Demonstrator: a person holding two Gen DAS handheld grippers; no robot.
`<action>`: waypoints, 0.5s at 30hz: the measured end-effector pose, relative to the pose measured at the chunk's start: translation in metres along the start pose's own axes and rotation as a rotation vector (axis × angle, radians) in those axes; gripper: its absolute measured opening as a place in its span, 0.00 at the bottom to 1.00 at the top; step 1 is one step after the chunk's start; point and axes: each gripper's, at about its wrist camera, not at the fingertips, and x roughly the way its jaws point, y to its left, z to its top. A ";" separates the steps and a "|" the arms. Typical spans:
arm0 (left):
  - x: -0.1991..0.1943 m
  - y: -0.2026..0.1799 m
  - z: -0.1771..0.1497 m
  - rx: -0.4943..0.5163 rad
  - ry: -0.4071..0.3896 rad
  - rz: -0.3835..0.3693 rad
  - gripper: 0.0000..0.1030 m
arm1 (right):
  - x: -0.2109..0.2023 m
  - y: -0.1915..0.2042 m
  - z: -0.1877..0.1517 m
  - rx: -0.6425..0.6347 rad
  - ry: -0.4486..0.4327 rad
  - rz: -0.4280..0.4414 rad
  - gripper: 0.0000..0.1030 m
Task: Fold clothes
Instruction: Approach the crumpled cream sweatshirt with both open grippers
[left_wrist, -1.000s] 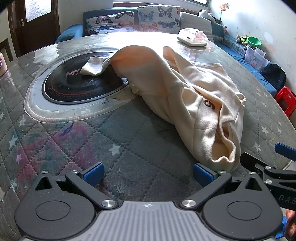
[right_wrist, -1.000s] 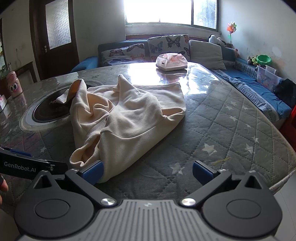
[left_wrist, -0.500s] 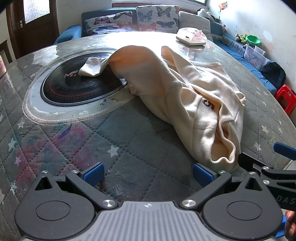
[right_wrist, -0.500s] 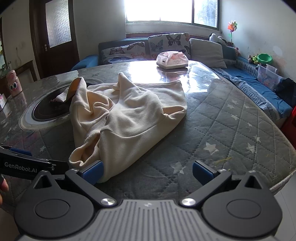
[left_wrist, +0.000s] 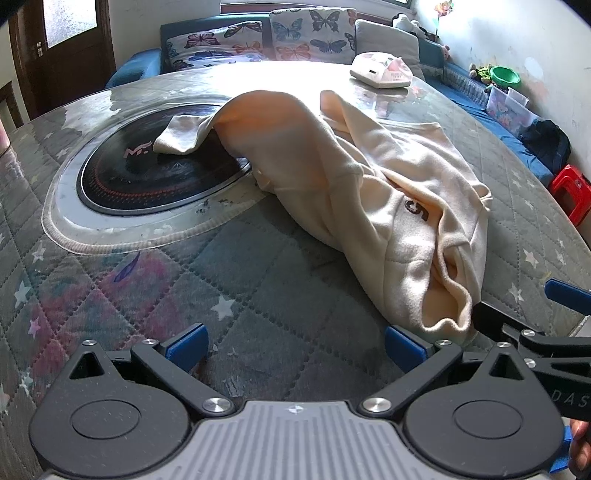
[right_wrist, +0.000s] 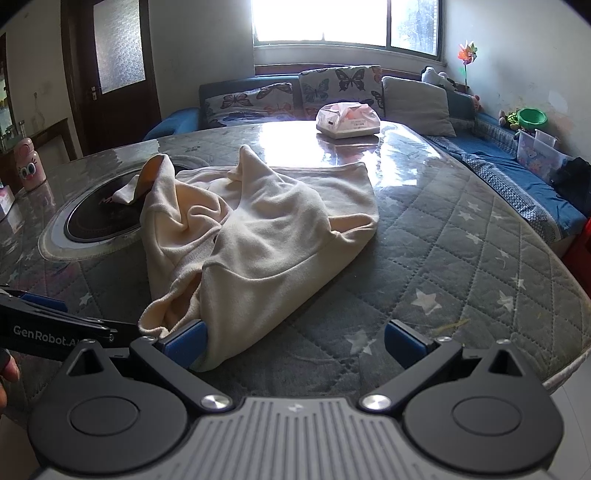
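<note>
A cream fleece sweatshirt (left_wrist: 369, 192) lies crumpled on the quilted table, one sleeve draped over the black round hob; it also shows in the right wrist view (right_wrist: 258, 236). My left gripper (left_wrist: 295, 343) is open and empty, just short of the garment's near hem, its right fingertip (left_wrist: 404, 347) beside the cloth. My right gripper (right_wrist: 295, 341) is open, its left fingertip (right_wrist: 183, 341) touching the hem's near edge. Each gripper shows in the other's view, the right one (left_wrist: 532, 332) and the left one (right_wrist: 55, 328).
A black round hob (left_wrist: 159, 170) is set in the table at the left. A tissue box (right_wrist: 347, 120) stands at the far side. A sofa with butterfly cushions (right_wrist: 280, 96) and a red stool (left_wrist: 572, 192) lie beyond the table (right_wrist: 461, 258).
Both grippers have edged slightly forward toward the sweatshirt's near hem. The garment has not moved.
</note>
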 end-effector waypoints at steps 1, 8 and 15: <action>0.000 0.000 0.001 0.001 0.001 0.000 1.00 | 0.000 0.000 0.000 0.000 0.000 0.001 1.00; 0.004 0.001 0.006 -0.002 0.011 -0.001 1.00 | 0.004 0.000 0.005 0.003 0.001 0.008 1.00; 0.008 0.002 0.014 -0.011 0.022 -0.003 1.00 | 0.008 0.000 0.015 -0.008 -0.010 0.017 1.00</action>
